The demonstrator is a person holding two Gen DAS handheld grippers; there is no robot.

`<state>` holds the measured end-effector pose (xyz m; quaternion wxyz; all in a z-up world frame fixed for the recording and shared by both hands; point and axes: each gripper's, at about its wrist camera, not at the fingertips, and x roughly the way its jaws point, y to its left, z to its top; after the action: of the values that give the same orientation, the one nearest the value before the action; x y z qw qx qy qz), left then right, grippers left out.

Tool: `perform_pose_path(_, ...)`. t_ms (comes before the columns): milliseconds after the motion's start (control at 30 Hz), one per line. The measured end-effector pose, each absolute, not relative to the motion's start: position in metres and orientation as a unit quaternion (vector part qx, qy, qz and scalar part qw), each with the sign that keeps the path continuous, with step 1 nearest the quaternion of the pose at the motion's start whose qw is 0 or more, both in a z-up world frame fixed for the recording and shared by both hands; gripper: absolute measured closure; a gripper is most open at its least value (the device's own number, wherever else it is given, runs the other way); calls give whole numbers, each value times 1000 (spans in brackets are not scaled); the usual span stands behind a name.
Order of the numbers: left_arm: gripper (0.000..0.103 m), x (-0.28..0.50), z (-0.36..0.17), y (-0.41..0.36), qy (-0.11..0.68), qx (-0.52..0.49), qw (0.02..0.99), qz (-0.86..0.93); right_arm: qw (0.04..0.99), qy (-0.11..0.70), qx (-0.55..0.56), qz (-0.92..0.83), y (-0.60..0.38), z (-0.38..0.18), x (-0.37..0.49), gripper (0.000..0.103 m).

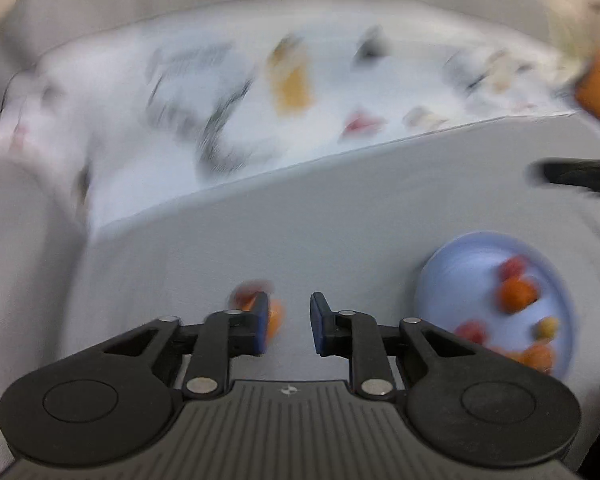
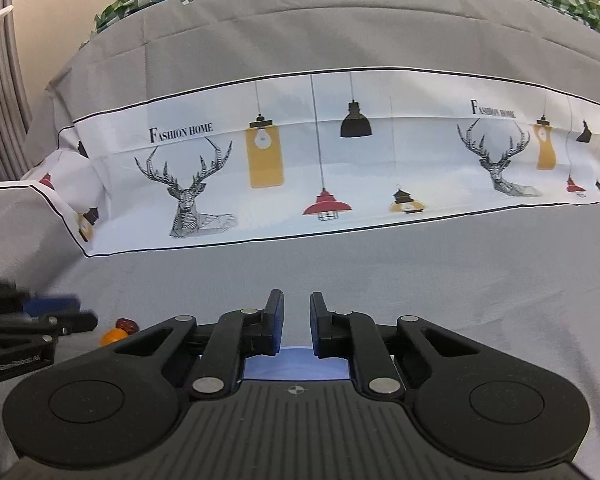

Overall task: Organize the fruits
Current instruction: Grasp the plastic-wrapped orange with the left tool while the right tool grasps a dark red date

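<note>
Left gripper (image 1: 288,320) jaws narrow gap, nothing pinched; orange fruit (image 1: 275,317) just beside its left pad. Right gripper (image 2: 296,322) pressed nearly together, empty, above blue plate (image 2: 296,368).

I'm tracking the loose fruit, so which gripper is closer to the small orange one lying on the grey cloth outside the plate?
Left. The left gripper has the small orange fruit right beside its left fingertip. The right gripper is farther off, over the blue plate.
</note>
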<state>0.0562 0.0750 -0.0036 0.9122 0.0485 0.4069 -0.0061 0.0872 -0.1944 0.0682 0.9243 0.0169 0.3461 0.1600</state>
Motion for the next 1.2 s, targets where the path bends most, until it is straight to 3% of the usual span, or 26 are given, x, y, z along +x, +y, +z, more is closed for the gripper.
perform_pose_path(133,80,66,2,114,406,-72,911,26,921,351,19,169,-184,66,88,88)
perform_pose_path(267,76,76,-6,118,424,-87,901,35,915,358,21,185,-172,62,88,88)
perform_pose_path(433,54,89,-26,104,455,-61,888,28,905,370,23,210,-154,58,92,88)
perform_pose_path(500,51,94,-36,101,464,-52,884,32,902,372,19,219,-146,56,95,88)
perform_pose_path(733,52,112,-59,102,490,-43,870,33,892,379,11,245,-123,50,104,87)
perform_pose_path(800,62,113,-60,105,496,-44,866,33,888,386,15,250,-118,47,108,87)
perform_pose_path(1200,63,98,-48,144,525,-85,836,133,848,415,-8,330,-43,14,132,87)
